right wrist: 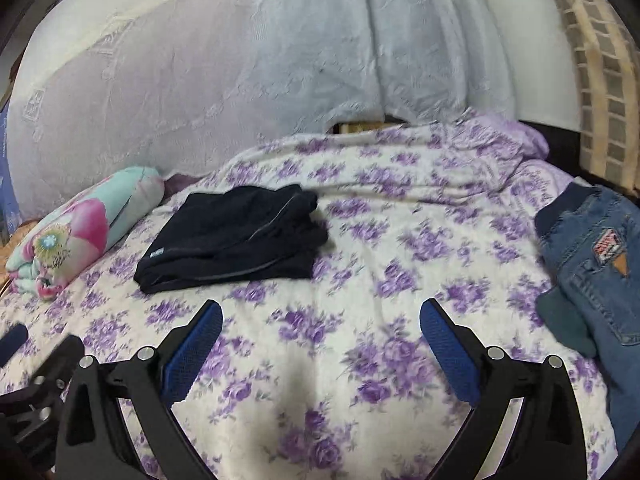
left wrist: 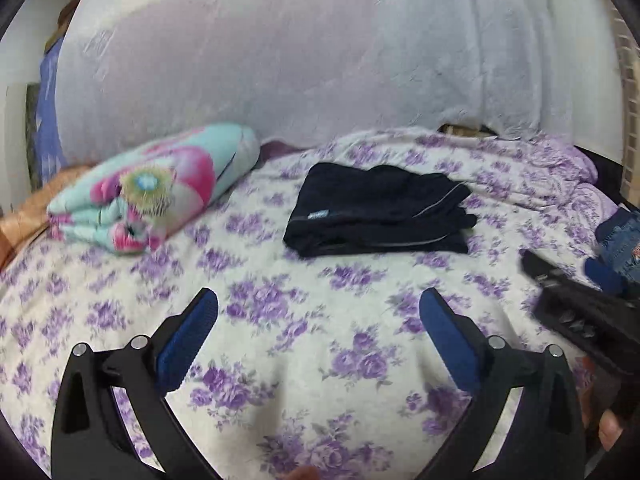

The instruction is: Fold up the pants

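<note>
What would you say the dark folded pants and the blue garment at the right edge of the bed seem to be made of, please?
The dark folded pants look like a soft matte navy knit, perhaps fleece or jersey: limp folds, no sheen, a thin pale piping line. The blue garment looks like denim: faded blue weave, visible seams, a sewn patch, with a darker ribbed knit band at one end.

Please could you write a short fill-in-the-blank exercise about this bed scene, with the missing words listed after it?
1. The dark navy folded pants lie on the purple-flowered ___.
2. Both grippers, left and right, hold ___.
3. In the right wrist view, the blue denim garment lies to the ___ of the pants.
4. The pink-and-turquoise folded blanket lies beside the pants, not ___ them.

Missing words: bedsheet; nothing; right; touching
</note>
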